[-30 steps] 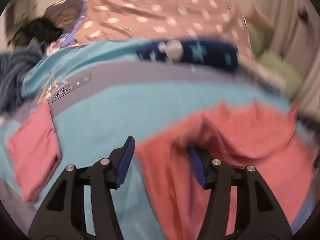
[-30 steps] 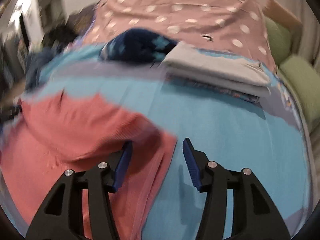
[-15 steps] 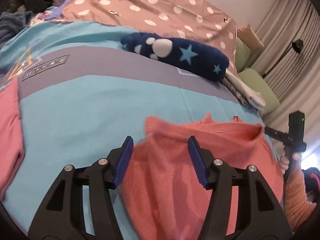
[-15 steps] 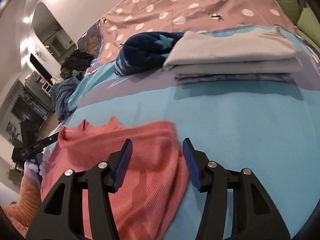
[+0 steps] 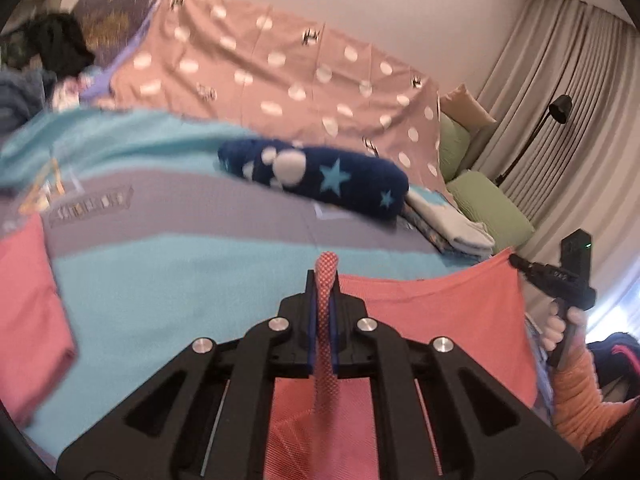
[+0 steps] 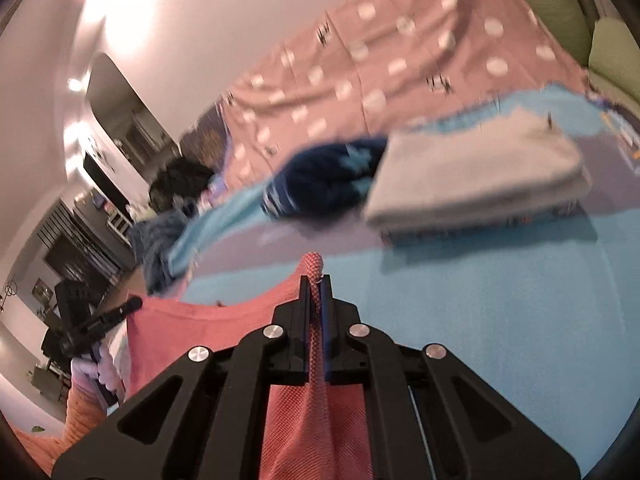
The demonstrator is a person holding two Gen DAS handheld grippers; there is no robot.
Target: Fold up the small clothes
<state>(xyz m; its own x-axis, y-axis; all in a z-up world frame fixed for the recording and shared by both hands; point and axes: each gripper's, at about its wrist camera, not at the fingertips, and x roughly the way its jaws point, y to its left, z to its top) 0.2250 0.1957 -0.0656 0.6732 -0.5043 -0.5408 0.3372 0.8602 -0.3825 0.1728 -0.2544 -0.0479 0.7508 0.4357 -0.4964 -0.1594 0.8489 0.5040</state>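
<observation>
Coral ribbed-knit garment (image 5: pixel 440 312) | pinched, both claws | taut edge

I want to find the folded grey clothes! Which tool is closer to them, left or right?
Right, probably. The right tool has the folded grey clothes close ahead. From the left tool, they lie farther off, beside the right tool.

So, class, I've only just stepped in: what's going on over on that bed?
A person is folding a coral ribbed garment on a bed covered by a turquoise blanket. The left gripper and the right gripper have each just closed on a pinch of its edge, and the cloth hangs stretched between them. A navy star-print fleece and a folded grey stack lie further back.
</observation>
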